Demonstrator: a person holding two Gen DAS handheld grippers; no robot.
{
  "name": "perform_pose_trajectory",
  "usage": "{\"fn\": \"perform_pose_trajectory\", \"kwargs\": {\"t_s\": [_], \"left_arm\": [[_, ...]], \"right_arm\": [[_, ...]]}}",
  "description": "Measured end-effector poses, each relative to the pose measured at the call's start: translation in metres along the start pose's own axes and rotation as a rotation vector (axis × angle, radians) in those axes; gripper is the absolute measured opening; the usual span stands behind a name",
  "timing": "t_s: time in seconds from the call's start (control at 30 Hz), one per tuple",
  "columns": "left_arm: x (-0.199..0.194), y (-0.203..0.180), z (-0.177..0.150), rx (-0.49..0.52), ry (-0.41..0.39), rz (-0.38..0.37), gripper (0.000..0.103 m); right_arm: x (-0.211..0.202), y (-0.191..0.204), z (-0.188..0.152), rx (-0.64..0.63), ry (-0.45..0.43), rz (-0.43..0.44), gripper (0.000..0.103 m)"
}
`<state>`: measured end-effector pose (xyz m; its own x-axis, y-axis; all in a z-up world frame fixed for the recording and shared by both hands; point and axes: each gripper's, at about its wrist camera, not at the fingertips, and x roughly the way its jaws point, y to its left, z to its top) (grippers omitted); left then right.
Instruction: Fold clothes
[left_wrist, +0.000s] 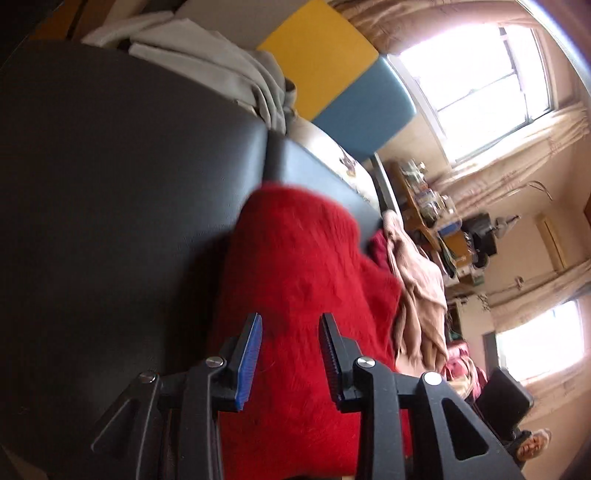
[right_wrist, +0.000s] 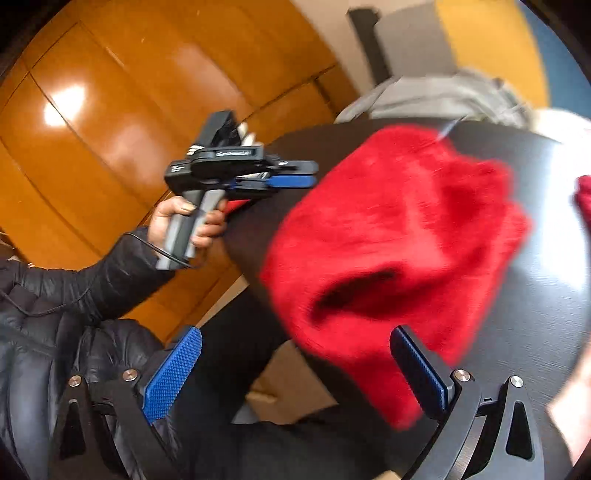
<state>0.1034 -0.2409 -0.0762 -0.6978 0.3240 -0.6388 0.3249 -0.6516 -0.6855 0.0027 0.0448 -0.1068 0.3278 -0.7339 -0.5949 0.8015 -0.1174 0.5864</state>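
Left gripper (left_wrist: 290, 360): jaws partly apart above fuzzy red knitted sweater (left_wrist: 295, 266).
Right gripper (right_wrist: 295, 373): spread wide at sweater's edge, empty.
Sweater: lies on dark tabletop (right_wrist: 546, 221).

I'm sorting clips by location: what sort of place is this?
Probably a lived-in home room: curtained windows, a cluttered shelf, glossy wooden cabinet doors, and clothes like a red sweater on a dark table.

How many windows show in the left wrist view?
2. One large bright window at upper right, between curtains; a second window at lower right, partly cut off by the lens edge. Others may lie outside the frame.
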Motion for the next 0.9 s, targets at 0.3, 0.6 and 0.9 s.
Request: {"fn": "perform_pose_trajectory", "kwargs": {"t_s": [0.3,0.6,0.9], "left_arm": [[0.061,-0.040,-0.035,0.250,0.080,-0.019,0.034],[0.073,-0.055,-0.045,0.336,0.052,-0.014,0.034],[0.058,-0.039,-0.044,0.264,0.045,-0.084,0.034]], "right_arm": [[0.063,-0.021,-0.030,0.206,0.070,0.153,0.101],[-0.018,-0.016,-0.043,0.313,-0.250,-0.074,0.103],[-0.009,-0.065,0.000,0.486,-0.329,-0.243,0.103]]}}
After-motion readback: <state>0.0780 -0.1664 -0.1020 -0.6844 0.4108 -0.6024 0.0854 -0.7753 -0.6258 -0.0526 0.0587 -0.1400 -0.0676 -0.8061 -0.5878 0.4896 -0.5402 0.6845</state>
